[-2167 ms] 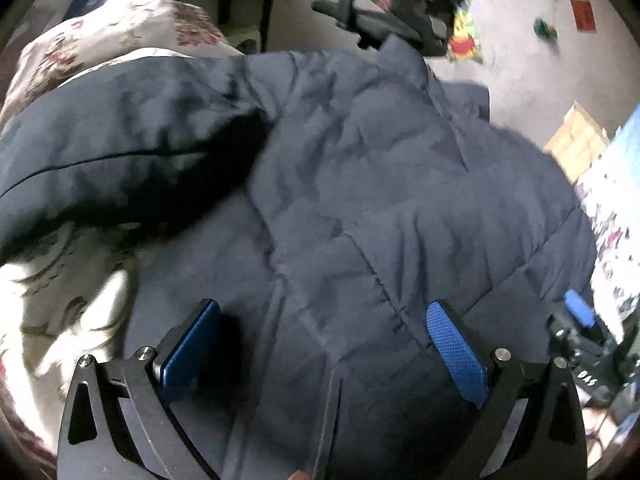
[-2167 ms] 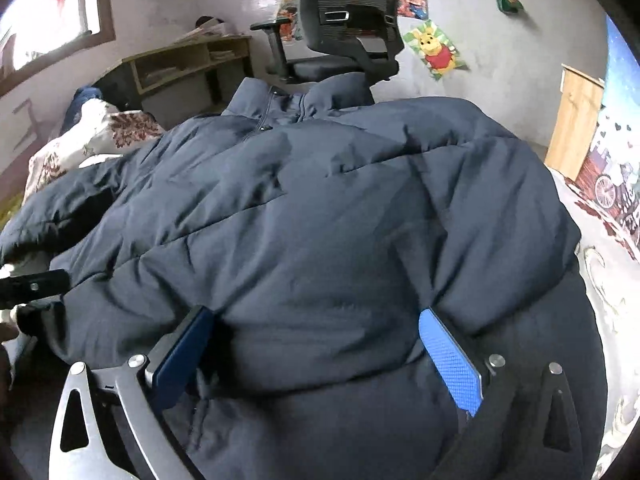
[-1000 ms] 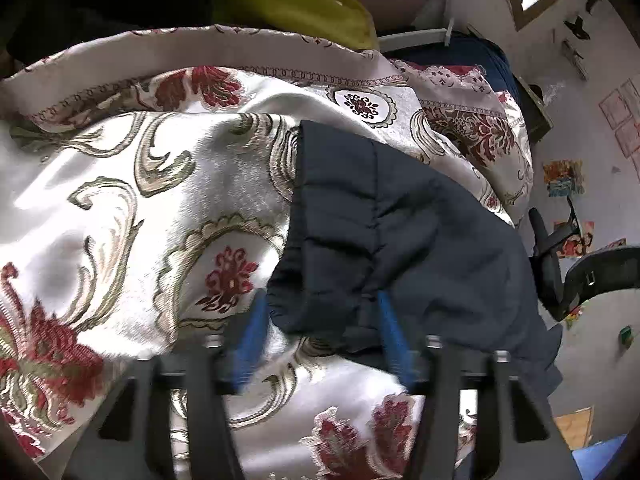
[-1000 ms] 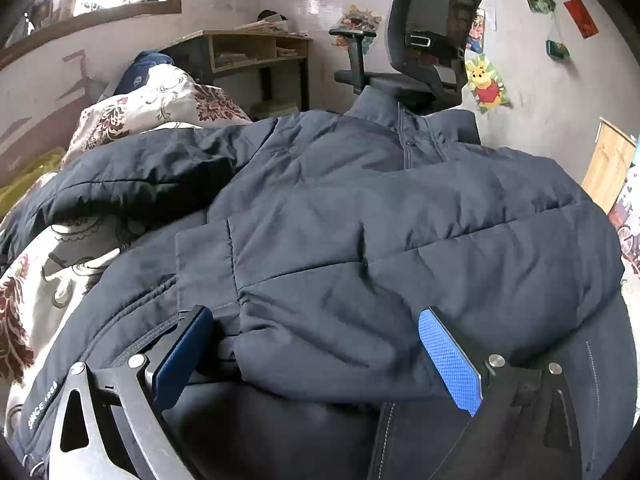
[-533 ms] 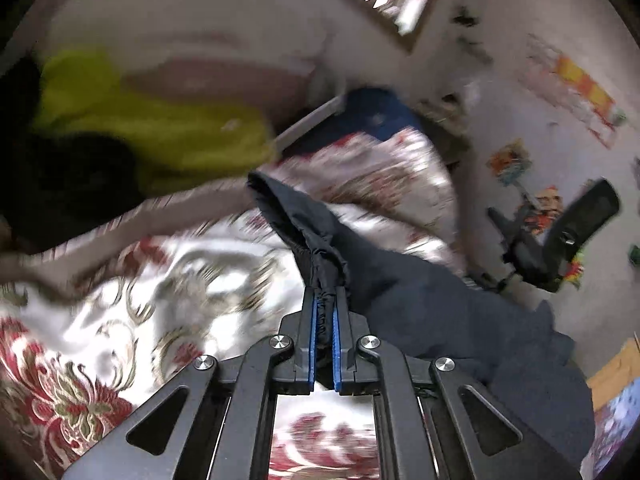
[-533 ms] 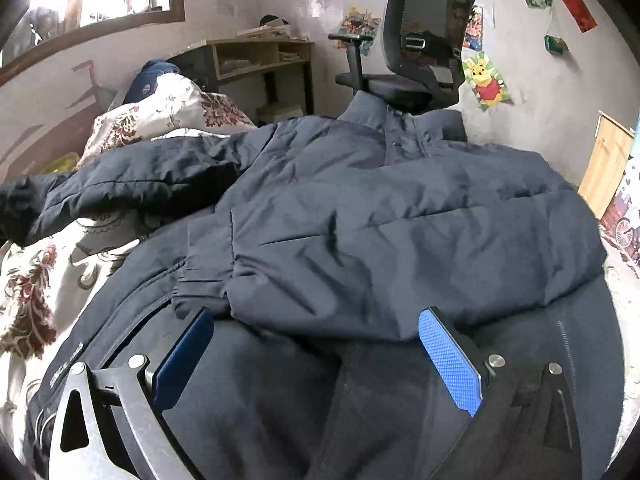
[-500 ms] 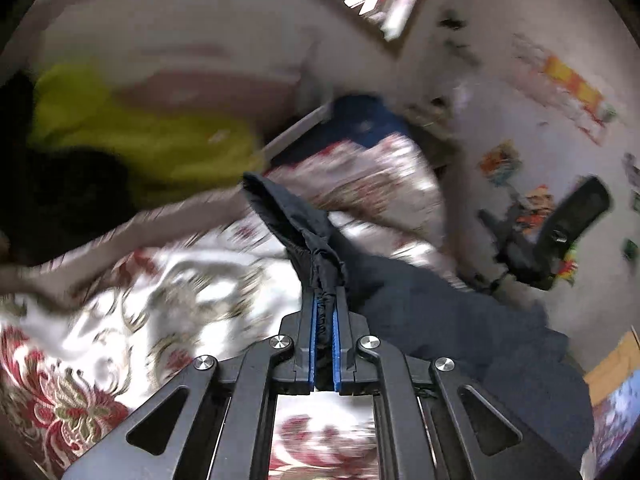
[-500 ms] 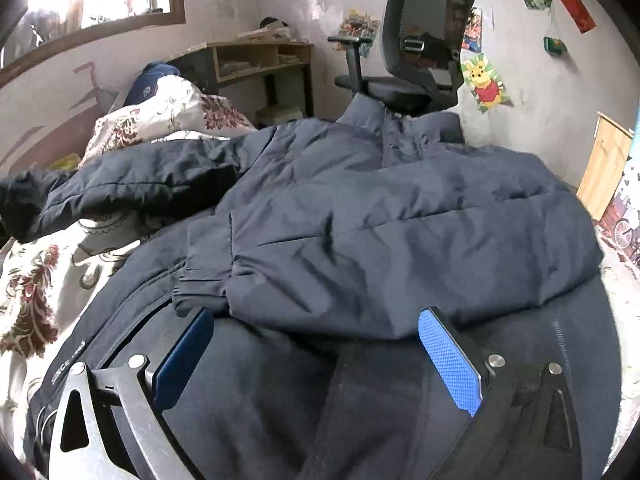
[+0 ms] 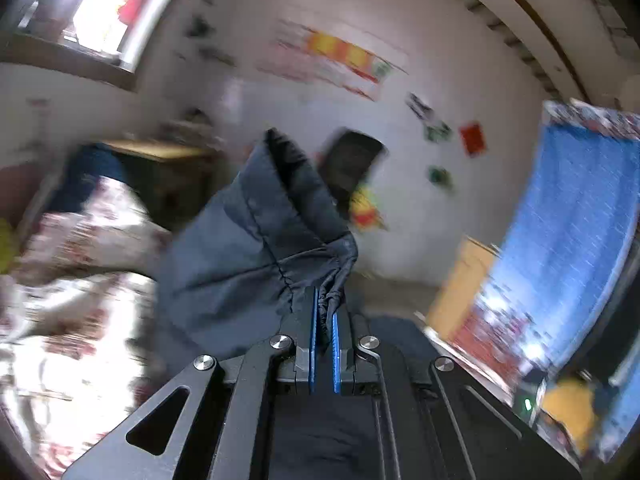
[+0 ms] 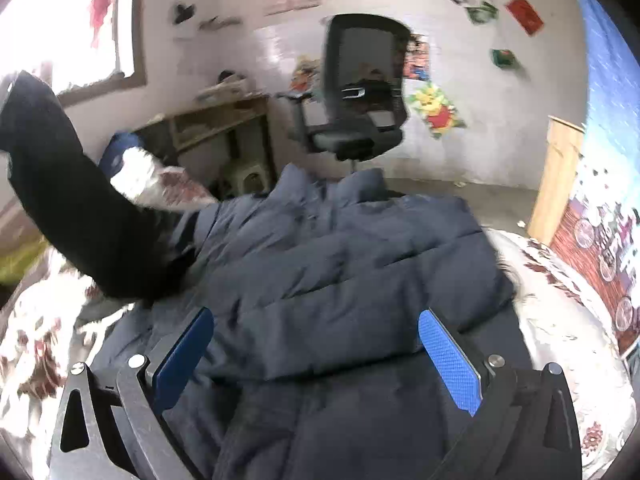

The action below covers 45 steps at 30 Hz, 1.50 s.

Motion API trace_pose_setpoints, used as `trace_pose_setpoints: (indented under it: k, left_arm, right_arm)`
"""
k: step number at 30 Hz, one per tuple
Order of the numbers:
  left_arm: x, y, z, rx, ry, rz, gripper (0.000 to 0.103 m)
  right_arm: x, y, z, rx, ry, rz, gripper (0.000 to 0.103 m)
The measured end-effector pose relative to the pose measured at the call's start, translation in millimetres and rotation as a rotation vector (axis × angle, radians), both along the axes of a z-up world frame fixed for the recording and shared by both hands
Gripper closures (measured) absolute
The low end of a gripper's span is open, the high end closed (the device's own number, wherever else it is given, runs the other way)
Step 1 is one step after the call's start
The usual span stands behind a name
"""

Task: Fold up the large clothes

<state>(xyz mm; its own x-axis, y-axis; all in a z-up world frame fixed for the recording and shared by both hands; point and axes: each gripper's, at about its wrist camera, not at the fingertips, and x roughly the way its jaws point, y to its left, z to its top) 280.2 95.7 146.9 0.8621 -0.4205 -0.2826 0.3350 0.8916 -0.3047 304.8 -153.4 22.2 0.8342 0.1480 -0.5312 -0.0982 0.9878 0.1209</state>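
Note:
A dark navy puffer jacket (image 10: 340, 272) lies spread on a bed with a floral cover, one sleeve folded across its front. My left gripper (image 9: 323, 300) is shut on the cuff of the other sleeve (image 9: 256, 248) and holds it high in the air. That lifted sleeve (image 10: 68, 200) shows at the left in the right wrist view. My right gripper (image 10: 316, 344) is open and empty, low over the jacket's lower body.
The floral bedcover (image 10: 568, 312) shows on both sides of the jacket. A black office chair (image 10: 360, 92) and a wooden desk (image 10: 216, 120) stand past the bed's far end. A pillow (image 10: 160, 184) lies at the far left. A blue curtain (image 9: 576, 232) hangs at the right.
My left gripper has lifted the sleeve cuff from the bedcover high up and swung it toward the jacket's body. My right gripper has stayed open over the jacket and tilted up.

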Motion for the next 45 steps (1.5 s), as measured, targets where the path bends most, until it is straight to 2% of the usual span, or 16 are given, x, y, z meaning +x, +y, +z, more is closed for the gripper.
trace_pose_setpoints:
  k: [4, 10, 12, 17, 20, 25, 29, 31, 34, 35, 37, 38, 39, 41, 44, 45]
  left_arm:
    - [13.3, -65.5, -25.1, 0.046, 0.056, -0.128, 0.099]
    - [34.8, -133.1, -85.0, 0.088, 0.230, -0.268, 0.099]
    - [39.2, -143.7, -98.0, 0.112, 0.269, -0.295, 0.099]
    - [43.8, -168.4, -145.2, 0.192, 0.352, -0.359, 0.099]
    - [44.3, -175.4, -169.9, 0.217, 0.396, -0.370, 0.099]
    - [36.4, -174.7, -177.0, 0.250, 0.394, -0.367, 0.099]
    - [26.9, -168.6, -184.9, 0.250, 0.410, -0.366, 0.090]
    - [27.4, -164.2, -188.4, 0.233, 0.442, -0.367, 0.074]
    - [23.7, -154.7, -187.0, 0.199, 0.463, -0.369, 0.067]
    - [21.5, -150.6, -184.9, 0.199, 0.462, -0.360, 0.066]
    - [16.7, -140.6, -178.3, 0.190, 0.453, -0.335, 0.060]
    - [16.2, -133.6, -175.3, 0.177, 0.450, -0.319, 0.058]
    - [16.5, -126.0, -172.2, 0.166, 0.450, -0.296, 0.056]
    - [17.8, -112.1, -165.6, 0.150, 0.445, -0.248, 0.056]
    - [23.2, -90.9, -157.9, 0.144, 0.442, -0.157, 0.054]
    - [27.3, -83.4, -157.4, 0.147, 0.449, -0.115, 0.045]
  right_arm:
    - [-0.1, -36.1, 8.4, 0.091, 0.000, -0.039, 0.000]
    - [-2.5, -85.4, 6.5, 0.229, 0.003, -0.060, 0.000]
    - [-2.5, -99.6, 0.7, 0.326, 0.004, -0.026, 0.000]
    - [10.2, -110.5, -23.4, 0.517, 0.085, 0.057, 0.003]
    - [20.1, -101.6, -36.4, 0.550, 0.146, 0.097, 0.007]
    - [42.5, -88.1, -61.1, 0.627, 0.250, 0.133, 0.012]
    - [55.2, -86.1, -82.4, 0.737, 0.325, 0.117, 0.023]
    - [56.1, -86.5, -86.8, 0.775, 0.339, 0.110, 0.026]
    - [55.7, -87.2, -89.4, 0.791, 0.349, 0.110, 0.048]
    - [56.1, -87.0, -89.2, 0.778, 0.351, 0.108, 0.058]
    - [56.3, -85.3, -88.6, 0.753, 0.355, 0.110, 0.068]
    - [55.4, -84.0, -85.7, 0.730, 0.351, 0.116, 0.077]
    - [54.3, -82.2, -82.0, 0.693, 0.342, 0.118, 0.091]
    - [48.4, -82.0, -68.3, 0.606, 0.293, 0.103, 0.095]
    - [42.3, -93.7, -41.8, 0.540, 0.184, 0.047, 0.099]
    - [41.4, -103.1, -32.5, 0.530, 0.148, 0.010, 0.099]
